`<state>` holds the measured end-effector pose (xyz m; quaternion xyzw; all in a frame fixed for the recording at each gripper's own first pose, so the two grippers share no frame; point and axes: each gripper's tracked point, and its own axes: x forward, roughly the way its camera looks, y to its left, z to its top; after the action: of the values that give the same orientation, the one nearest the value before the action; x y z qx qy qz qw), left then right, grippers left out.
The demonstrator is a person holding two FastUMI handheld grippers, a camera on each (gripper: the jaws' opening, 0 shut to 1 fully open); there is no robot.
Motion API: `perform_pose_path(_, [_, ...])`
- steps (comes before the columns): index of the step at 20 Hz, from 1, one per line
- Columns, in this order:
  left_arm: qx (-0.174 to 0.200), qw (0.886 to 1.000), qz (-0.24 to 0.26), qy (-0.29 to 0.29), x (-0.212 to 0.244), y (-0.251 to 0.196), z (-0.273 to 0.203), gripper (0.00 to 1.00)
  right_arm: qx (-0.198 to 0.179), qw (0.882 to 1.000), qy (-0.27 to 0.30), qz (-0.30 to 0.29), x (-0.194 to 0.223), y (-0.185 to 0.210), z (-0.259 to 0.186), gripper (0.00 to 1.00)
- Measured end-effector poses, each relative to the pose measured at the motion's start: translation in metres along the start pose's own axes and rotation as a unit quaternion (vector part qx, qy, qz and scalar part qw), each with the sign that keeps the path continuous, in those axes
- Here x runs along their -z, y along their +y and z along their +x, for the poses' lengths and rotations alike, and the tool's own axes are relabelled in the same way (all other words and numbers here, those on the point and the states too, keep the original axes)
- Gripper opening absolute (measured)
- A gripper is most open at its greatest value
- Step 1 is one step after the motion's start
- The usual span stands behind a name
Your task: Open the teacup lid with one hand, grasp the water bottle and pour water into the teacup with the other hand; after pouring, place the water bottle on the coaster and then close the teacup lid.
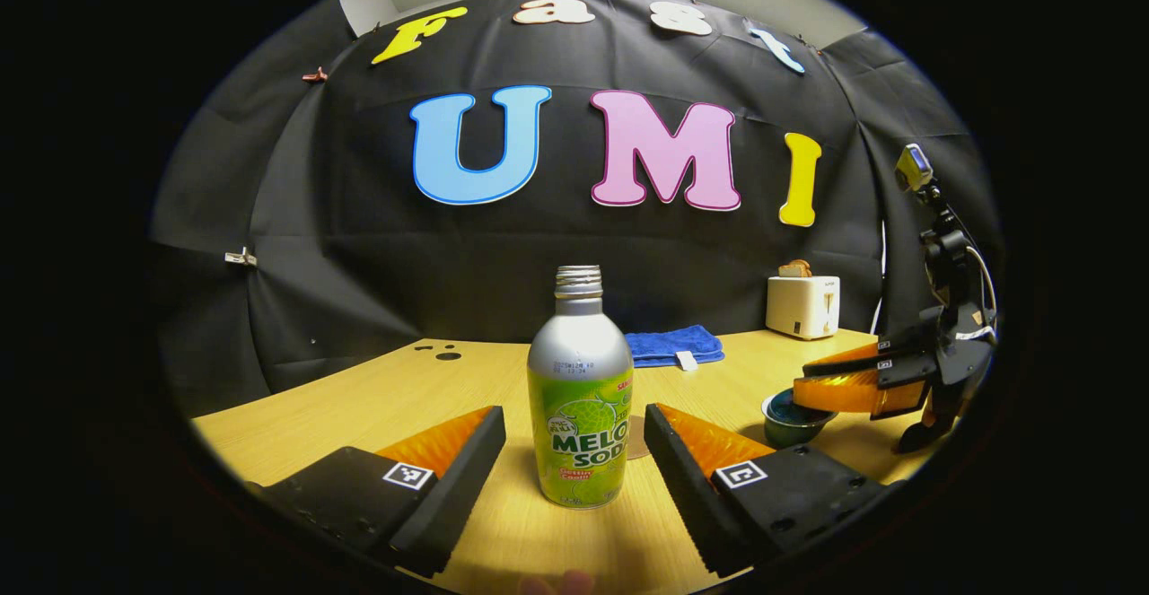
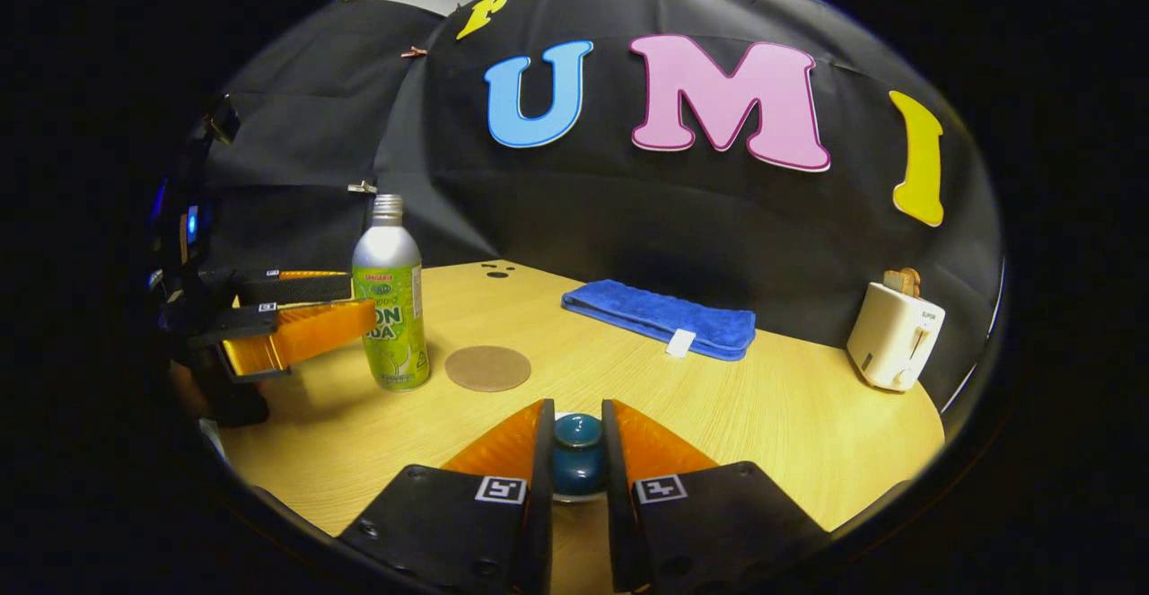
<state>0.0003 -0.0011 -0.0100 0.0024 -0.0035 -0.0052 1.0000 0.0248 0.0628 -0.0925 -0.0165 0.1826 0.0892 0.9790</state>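
Left gripper [image 1: 574, 451]: fingers spread wide either side of the water bottle [image 1: 580, 398], not touching, lined up to grasp.
Coaster [image 2: 487, 368]: bare, just beside the bottle (awaiting it).
Right gripper [image 2: 575, 451]: fingers closed on the teacup lid [image 2: 577, 460], near the table's [image 2: 763, 406] front edge, ready to lift.

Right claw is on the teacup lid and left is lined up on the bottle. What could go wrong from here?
1. The left claw stands open around the uncapped bottle; an off-centre close could tip it and spill.
2. The right claw pinches the small round lid knob; it may slip during lifting.
3. The coaster lies close beside the bottle, easily nudged.
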Motion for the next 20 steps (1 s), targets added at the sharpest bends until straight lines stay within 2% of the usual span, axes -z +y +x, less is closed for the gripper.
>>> perform_pose_path(8, [0.004,1.0,0.001,0.0,0.003,-0.001,0.006,0.98,0.039,0.997,-0.07,-0.005,-0.044,-0.031,-0.04,0.29])
perform_pose_path(14, [0.008,1.0,0.003,0.002,0.002,-0.004,0.035,0.98,0.059,0.995,-0.078,0.004,-0.045,-0.057,-0.058,0.29])
perform_pose_path(15, [0.008,1.0,0.005,0.003,0.003,-0.004,0.034,0.9,0.06,0.995,-0.079,0.007,-0.044,-0.06,-0.061,0.29])
perform_pose_path(16, [0.013,1.0,0.012,0.0,0.002,-0.005,0.038,0.83,0.062,0.995,-0.08,0.009,-0.044,-0.063,-0.064,0.29])
perform_pose_path(18, [0.004,0.999,0.05,0.004,0.001,-0.003,0.041,0.81,0.068,0.994,-0.085,0.012,-0.045,-0.071,-0.07,0.29])
perform_pose_path(20, [-0.013,0.994,0.109,0.016,-0.001,0.005,0.044,0.8,0.079,0.993,-0.092,0.013,-0.047,-0.082,-0.077,0.29])
